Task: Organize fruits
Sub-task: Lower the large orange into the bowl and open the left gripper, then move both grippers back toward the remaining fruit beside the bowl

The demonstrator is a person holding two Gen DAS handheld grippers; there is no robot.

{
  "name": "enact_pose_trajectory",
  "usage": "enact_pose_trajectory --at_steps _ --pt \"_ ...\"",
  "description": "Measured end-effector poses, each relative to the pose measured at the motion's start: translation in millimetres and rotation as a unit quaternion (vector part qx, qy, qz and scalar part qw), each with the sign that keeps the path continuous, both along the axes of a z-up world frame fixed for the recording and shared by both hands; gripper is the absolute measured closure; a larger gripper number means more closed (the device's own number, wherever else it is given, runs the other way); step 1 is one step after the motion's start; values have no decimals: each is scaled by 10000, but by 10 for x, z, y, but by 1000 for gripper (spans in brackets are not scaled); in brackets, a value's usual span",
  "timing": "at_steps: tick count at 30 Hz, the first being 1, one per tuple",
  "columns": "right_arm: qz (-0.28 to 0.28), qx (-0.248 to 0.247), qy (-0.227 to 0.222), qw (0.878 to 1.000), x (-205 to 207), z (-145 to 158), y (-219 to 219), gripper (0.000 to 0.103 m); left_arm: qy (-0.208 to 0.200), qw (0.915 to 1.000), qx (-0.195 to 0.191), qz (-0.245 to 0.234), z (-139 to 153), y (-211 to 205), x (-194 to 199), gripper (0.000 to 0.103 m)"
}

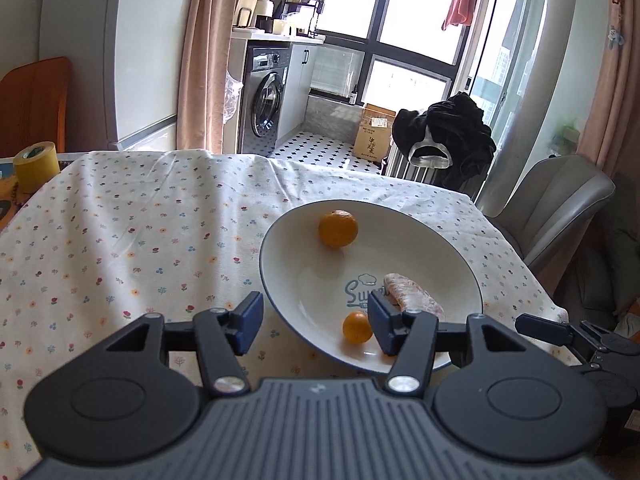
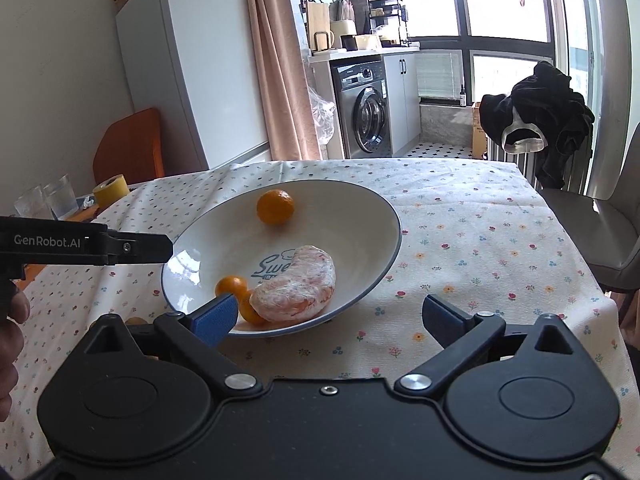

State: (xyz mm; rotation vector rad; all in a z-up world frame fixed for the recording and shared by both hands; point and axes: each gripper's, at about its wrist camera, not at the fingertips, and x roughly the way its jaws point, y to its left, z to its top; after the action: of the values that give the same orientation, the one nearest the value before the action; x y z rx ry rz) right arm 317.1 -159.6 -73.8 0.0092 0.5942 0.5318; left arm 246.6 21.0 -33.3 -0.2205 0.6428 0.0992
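My right gripper (image 2: 328,322) hangs wide open at the near rim of the white, blue-edged ceramic bowl (image 2: 384,224). Inside that bowl: a peeled citrus half (image 2: 298,286), small oranges beside it (image 2: 231,285), another orange at the far side (image 2: 275,207).

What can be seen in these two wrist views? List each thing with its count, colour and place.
Plate: one, white with a blue rim, on the table.
Oranges: three small, orange; one at the plate's far side, two at its near edge.
Peeled fruit: one, pale orange, in the plate's near part.
Tablecloth: one, white with small flowers, over the table.
Tape roll: one, yellow, far left table edge.
Glasses: two, clear, near the tape.
Washing machine: one, grey, behind the table.
Chair: one, grey, right of the table.
Left gripper: black, blue pads, open above the plate's near edge.
Right gripper: same, open.
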Motion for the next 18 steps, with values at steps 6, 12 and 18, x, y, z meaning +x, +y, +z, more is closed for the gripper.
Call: enact_pose_trajectory --at_steps 6,12,18 --pt "-29 -13 -18 10000 -117 28 -6 3 -23 10000 -59 62 -1 64 -161 42" --pt "-107 27 27 9999 -213 65 -46 1 -79 9999 -66 133 35 101 -341 29" --pt "-52 71 -9 10000 -342 123 -69 0 -112 9996 -32 261 75 156 -508 22"
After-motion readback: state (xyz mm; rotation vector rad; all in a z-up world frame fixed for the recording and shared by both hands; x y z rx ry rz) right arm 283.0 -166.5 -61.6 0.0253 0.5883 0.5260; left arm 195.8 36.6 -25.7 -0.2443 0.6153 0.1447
